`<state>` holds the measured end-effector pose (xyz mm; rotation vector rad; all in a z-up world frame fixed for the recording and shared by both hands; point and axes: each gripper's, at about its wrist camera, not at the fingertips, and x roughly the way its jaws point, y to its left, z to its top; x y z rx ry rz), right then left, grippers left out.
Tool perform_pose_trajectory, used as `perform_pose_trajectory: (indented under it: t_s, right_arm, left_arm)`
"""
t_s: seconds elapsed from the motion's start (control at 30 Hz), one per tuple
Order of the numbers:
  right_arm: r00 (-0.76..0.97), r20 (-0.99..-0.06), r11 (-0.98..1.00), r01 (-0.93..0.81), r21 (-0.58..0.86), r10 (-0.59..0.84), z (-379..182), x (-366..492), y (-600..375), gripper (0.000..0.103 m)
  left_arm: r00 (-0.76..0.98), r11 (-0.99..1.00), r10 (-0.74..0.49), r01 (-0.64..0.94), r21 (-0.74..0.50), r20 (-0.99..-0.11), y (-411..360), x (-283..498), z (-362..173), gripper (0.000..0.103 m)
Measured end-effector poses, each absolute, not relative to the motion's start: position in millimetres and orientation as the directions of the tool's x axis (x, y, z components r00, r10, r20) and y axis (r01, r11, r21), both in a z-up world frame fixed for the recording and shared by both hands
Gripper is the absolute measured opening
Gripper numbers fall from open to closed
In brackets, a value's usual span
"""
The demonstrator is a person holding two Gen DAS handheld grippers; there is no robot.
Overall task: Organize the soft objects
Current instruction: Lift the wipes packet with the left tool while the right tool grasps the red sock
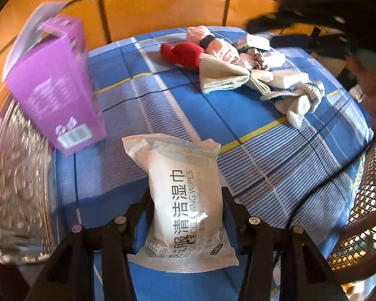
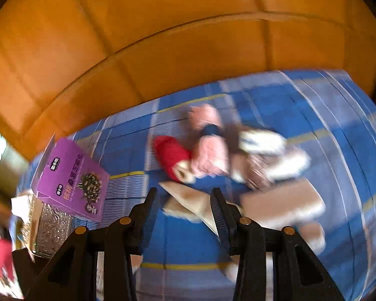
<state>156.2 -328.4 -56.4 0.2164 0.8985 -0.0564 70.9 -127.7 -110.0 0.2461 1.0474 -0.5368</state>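
Two tongs: left tongs (image 1: 185, 198) clamped on white plastic wipes pack (image 1: 185, 200), long axis pointing forward.
Right tongs (image 2: 183, 195): agape, empty, nearer the blurred beige folded cloth (image 2: 195, 200) directly ahead.

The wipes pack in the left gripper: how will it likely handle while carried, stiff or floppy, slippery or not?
The wipes pack looks soft: its film wrapper is creased, so it probably squashes a little between the left gripper fingers. The far end sticks out well past the fingers without drooping, so it is likely fairly full and firm. The glossy film may slide under a loose grip.
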Motion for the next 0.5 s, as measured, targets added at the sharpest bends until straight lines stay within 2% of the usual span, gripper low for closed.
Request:
perform_pose_trajectory:
  t_s: [0.07,0.23,0.37,0.4,0.5]
  right_arm:
    - [0.605,-0.796,0.993,0.074,0.093,0.029,-59.5,180.3,-308.6,0.042]
    - [0.519,-0.848,0.993,0.014,-0.121,-0.11,-92.0,244.0,-281.1,0.042]
    - [0.405,-0.901,0.985,-0.008,-0.174,-0.156,-128.7,268.9,-283.4,0.04]
    - [0.386,-0.906,0.982,-0.008,-0.19,-0.172,-135.1,268.9,-283.1,0.029]
    - [0.397,-0.902,0.984,0.012,-0.18,-0.17,-129.3,264.4,-287.0,0.017]
  left_arm:
    - [0.389,0.854,-0.314,0.514,-0.078,-0.866,-121.9,73.6,-112.0,0.052]
    - [0.407,0.851,-0.337,0.517,-0.091,-0.849,-113.8,70.2,-110.5,0.052]
    - [0.413,0.85,-0.355,0.516,-0.106,-0.839,-110.6,68.7,-110.3,0.052]
    - [0.414,0.849,-0.359,0.517,-0.109,-0.837,-109.9,68.0,-110.5,0.052]
    - [0.422,0.848,-0.366,0.519,-0.11,-0.83,-108.8,65.4,-110.6,0.052]
